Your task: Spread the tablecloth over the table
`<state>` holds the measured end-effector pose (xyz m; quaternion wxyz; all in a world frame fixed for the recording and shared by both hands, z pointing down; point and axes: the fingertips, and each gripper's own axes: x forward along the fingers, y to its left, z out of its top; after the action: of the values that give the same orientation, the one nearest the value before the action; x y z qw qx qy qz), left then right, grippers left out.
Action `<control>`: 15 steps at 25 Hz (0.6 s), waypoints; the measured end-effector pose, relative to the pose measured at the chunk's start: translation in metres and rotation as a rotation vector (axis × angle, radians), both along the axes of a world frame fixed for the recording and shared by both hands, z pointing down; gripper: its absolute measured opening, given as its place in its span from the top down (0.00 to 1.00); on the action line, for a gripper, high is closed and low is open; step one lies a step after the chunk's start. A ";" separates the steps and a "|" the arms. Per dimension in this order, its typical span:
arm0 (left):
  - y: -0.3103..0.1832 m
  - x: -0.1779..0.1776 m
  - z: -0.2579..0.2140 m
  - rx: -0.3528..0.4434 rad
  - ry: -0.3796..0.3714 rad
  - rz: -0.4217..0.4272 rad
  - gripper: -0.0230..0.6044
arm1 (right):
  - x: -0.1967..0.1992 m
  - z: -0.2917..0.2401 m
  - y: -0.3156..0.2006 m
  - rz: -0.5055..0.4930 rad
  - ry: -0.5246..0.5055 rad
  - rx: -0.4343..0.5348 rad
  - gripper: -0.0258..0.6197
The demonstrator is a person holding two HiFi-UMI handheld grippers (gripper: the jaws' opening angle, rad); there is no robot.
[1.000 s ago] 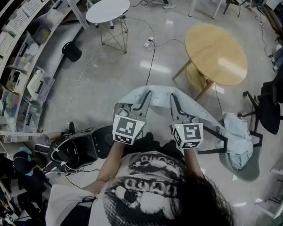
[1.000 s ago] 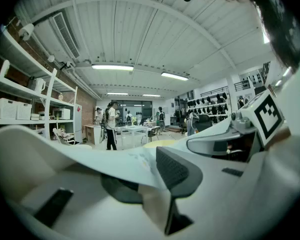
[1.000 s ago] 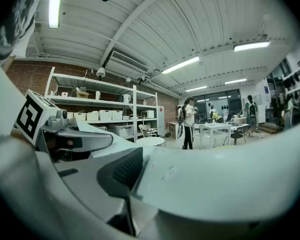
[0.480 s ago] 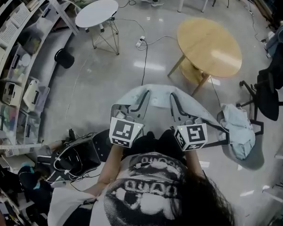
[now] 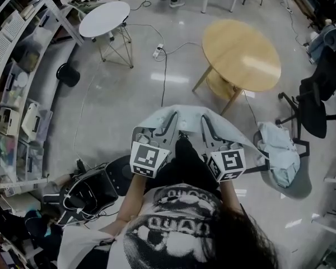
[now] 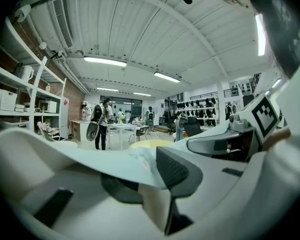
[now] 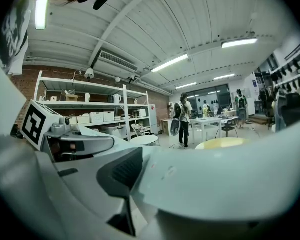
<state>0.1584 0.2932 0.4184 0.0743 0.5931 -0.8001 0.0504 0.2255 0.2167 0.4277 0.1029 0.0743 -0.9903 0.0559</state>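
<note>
Tablecloth [image 5: 186, 116], pale blue, is hanging in a shallow sag between the two grippers in front of the person's chest, well apart from the round wooden tabletop [image 5: 242, 55] that is waiting ahead and to the right. The left gripper [image 5: 169, 120] is pinching one stretch of the hem, its fingers [image 6: 176, 170] clamping on the fabric. The right gripper [image 5: 206, 122] is doing the same a little way along, its fingers [image 7: 122, 176] biting onto the cloth, which is draping across its view.

The step in hand looks like carrying the cloth over to the tabletop. To do it well, I would be drawing the two grippers wider apart while walking, so the hem is pulling taut and the rest is hanging free rather than bunching. I would be holding the edge above the height of the tabletop and leading it past the far rim before lowering. The cable [image 5: 163, 66] lying on the floor and the black office chair [image 5: 316, 108] on the right are worth steering around.
</note>
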 end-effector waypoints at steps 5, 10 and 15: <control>-0.010 -0.019 0.010 -0.019 0.028 -0.017 0.85 | -0.021 0.009 -0.011 -0.017 0.009 -0.021 0.82; -0.028 -0.055 0.018 -0.045 0.032 -0.043 0.85 | -0.059 0.020 -0.030 -0.052 0.011 -0.049 0.82; -0.068 -0.100 0.026 -0.080 0.031 -0.024 0.85 | -0.102 0.032 -0.069 -0.063 0.009 -0.109 0.81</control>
<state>0.0581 0.2256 0.4440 0.1108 0.5806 -0.8034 0.0725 0.1233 0.1473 0.4602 0.1130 0.0378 -0.9872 0.1063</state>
